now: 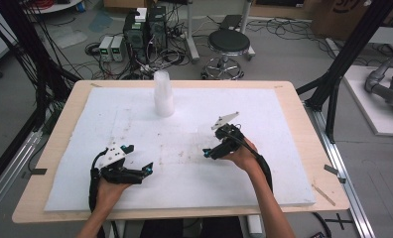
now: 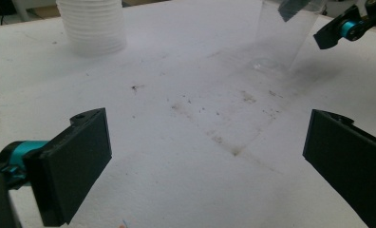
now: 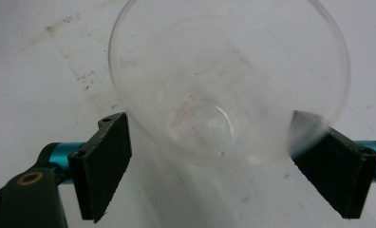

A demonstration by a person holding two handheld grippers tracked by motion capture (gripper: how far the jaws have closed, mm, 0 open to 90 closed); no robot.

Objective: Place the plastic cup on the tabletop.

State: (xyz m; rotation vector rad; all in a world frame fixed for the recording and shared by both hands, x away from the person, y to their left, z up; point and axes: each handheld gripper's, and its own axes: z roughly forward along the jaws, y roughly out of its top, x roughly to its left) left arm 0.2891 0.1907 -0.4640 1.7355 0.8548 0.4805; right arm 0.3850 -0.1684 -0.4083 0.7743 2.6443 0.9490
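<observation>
A single clear plastic cup (image 3: 224, 80) stands upright on the white foam board (image 1: 184, 168); in the left gripper view this cup (image 2: 278, 40) is at the far right. My right gripper (image 3: 210, 137) is open, one jaw on each side of the cup's lower part, neither pressing it in. The hand holding the right gripper (image 1: 208, 152) is right of the board's middle. A stack of clear cups (image 1: 163, 94) stands at the back of the board, also seen from the left gripper (image 2: 93, 26). My left gripper (image 1: 139, 158) rests at the front left, open and empty (image 2: 205, 161).
The board lies on a wooden table (image 1: 60, 129). Beyond the table's far edge stand a black stool (image 1: 228, 44), electronics boxes (image 1: 145, 29) and loose cables on the floor. Black frame posts (image 1: 351, 49) rise at the right.
</observation>
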